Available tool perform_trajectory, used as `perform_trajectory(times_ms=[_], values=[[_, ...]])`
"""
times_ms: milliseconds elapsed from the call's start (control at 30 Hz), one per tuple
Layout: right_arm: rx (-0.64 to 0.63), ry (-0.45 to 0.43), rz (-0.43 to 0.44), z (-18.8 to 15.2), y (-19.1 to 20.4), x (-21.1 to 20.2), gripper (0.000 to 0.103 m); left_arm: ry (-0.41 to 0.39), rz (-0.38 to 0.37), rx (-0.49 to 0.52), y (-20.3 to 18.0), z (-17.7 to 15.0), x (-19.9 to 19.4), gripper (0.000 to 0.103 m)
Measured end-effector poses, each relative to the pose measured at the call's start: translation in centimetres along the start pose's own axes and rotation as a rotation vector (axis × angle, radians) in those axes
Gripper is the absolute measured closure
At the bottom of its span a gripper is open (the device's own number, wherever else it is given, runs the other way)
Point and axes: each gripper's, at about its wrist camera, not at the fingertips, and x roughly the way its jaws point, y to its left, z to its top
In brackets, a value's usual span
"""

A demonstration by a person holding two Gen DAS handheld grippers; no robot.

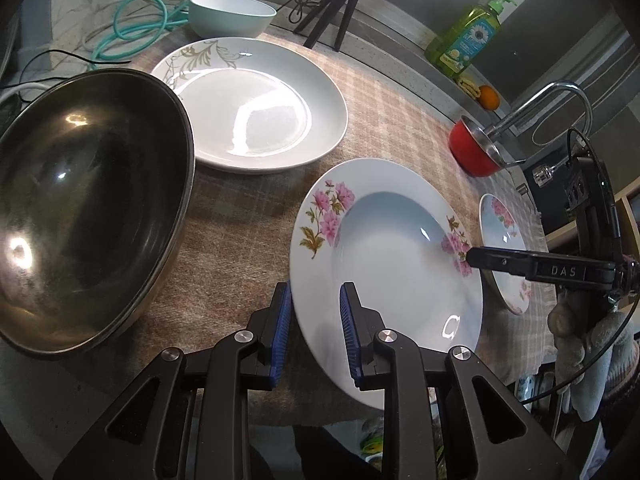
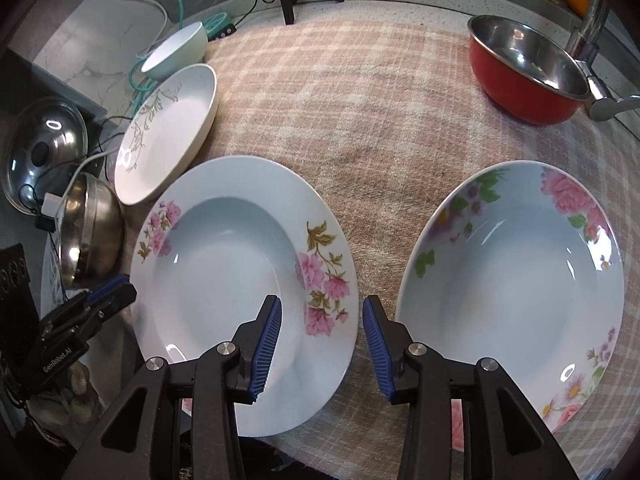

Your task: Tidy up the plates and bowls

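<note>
A white deep plate with pink flowers (image 1: 400, 256) lies on the checked cloth; it also shows in the right wrist view (image 2: 224, 264). My left gripper (image 1: 314, 300) is open, its jaws straddling the plate's left rim. My right gripper (image 2: 322, 316) is open, its jaws straddling the plate's right rim; its finger shows in the left wrist view (image 1: 520, 262). A second flowered plate (image 2: 516, 280) lies to the right. A white plate with a gold leaf pattern (image 1: 256, 108), a pale blue bowl (image 1: 232, 14), a large steel bowl (image 1: 80, 208) and a red bowl (image 2: 528, 64) sit around.
The checked cloth (image 2: 360, 100) covers the counter. A tripod (image 1: 336, 4), cables (image 1: 132, 28) and a dish soap bottle (image 1: 468, 40) stand at the back. A faucet (image 1: 560, 96) rises behind the red bowl. A pot lid (image 2: 44, 148) lies at the left.
</note>
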Motion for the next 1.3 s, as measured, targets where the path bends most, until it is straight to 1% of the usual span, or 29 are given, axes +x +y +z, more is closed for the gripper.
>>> perform_trajectory(times_ms=[133, 233, 300, 333, 367, 433, 600, 633, 667, 767, 833, 933, 1133, 1300], values=[[0.016, -0.05, 0.024, -0.4, 0.1, -1.5, 0.064, -0.016, 0.0, 0.016, -0.6, -0.3, -1.3, 0.08], [0.009, -0.115, 0.033, -0.9, 0.5, -3.3, 0.064, -0.034, 0.01, 0.044, -1.1, -0.5, -2.3, 0.08], [0.014, -0.156, 0.057, -1.4, 0.4, -4.8, 0.062, -0.048, 0.013, 0.041, -1.2, -0.3, -2.8, 0.08], [0.017, -0.177, 0.07, -1.7, 0.3, -5.4, 0.058, -0.055, 0.011, 0.039, -1.2, -0.3, -3.1, 0.08], [0.018, -0.206, 0.079, -2.0, 0.2, -6.3, 0.056, -0.061, 0.012, 0.035, -1.3, -0.1, -3.3, 0.08], [0.017, -0.258, 0.085, -2.7, 0.0, -7.6, 0.056, -0.074, 0.013, 0.03, -1.4, 0.1, -3.7, 0.079], [0.028, -0.4, 0.049, -4.5, -1.6, -11.7, 0.055, -0.101, 0.015, 0.051, -3.1, 0.7, -4.2, 0.079], [0.033, -0.418, 0.045, -4.7, -2.0, -12.4, 0.053, -0.106, 0.013, 0.055, -3.5, 0.7, -4.3, 0.079], [0.042, -0.436, 0.035, -5.0, -2.6, -13.2, 0.048, -0.11, 0.009, 0.068, -4.1, 0.8, -4.2, 0.079], [0.073, -0.485, -0.03, -6.0, -4.1, -14.8, 0.045, -0.118, 0.004, 0.095, -5.8, 1.0, -3.9, 0.079], [0.119, -0.49, -0.069, -6.3, -5.7, -15.4, 0.044, -0.114, -0.005, 0.107, -6.8, 1.0, -3.4, 0.078], [0.178, -0.475, -0.067, -6.9, -8.2, -15.7, 0.036, -0.101, -0.022, 0.125, -8.5, 1.1, -2.5, 0.077], [0.25, -0.448, -0.07, -8.4, -12.3, -15.1, 0.036, -0.061, -0.064, 0.167, -11.9, 1.4, -0.1, 0.077], [0.296, -0.435, -0.052, -8.8, -15.1, -14.3, 0.036, -0.003, -0.115, 0.18, -13.9, 2.3, 2.6, 0.077]])
